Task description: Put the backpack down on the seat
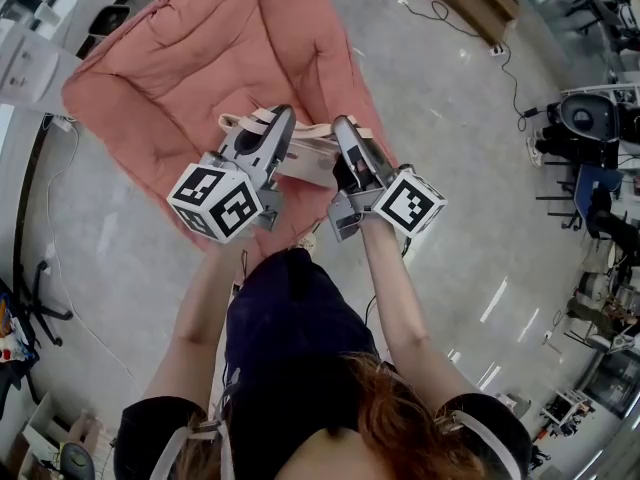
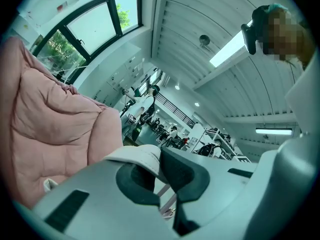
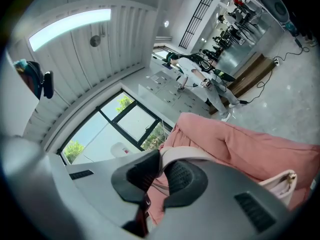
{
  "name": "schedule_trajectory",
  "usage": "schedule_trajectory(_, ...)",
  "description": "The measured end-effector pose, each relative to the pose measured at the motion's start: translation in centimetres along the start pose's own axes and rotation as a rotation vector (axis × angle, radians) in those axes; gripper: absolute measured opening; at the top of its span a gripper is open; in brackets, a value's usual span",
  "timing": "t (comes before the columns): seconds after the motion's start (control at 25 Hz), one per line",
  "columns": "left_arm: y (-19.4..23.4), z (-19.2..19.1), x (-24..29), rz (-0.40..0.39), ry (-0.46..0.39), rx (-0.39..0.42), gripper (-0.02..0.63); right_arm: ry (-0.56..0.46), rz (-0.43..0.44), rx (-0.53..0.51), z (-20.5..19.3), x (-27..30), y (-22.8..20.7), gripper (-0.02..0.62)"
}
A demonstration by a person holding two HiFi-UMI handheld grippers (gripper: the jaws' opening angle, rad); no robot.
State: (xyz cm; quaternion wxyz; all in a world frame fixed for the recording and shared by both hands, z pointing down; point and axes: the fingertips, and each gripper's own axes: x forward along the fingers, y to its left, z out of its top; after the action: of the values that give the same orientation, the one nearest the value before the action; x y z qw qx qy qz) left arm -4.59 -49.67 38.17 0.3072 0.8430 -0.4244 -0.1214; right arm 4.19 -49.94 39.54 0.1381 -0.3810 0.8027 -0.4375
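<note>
The left gripper (image 1: 281,120) and right gripper (image 1: 346,128) each pinched a strap of the backpack (image 1: 312,160), slung crosswise between them over the near edge of the pink seat (image 1: 170,78) ahead.

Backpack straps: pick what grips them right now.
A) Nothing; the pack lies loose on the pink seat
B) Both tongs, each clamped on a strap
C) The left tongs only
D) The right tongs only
B: the left tongs are shut on a cream strap and the right tongs on another, with the backpack held between them over the pink seat.
</note>
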Motion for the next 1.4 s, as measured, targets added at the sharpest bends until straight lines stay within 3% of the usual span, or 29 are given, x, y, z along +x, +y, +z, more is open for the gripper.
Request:
schedule_trajectory(0.72,5.4,5.4,0.2,0.051,-0.057,0.061,0.025,0.048,0.09,-0.07,0.8,8.6,1.7,0.054)
schedule_trajectory(1.4,6.8,1.7,-2.7,0.029,-0.014,0.067,0.025,0.072,0.053,-0.075,-3.8,7.1,0.3,0.054)
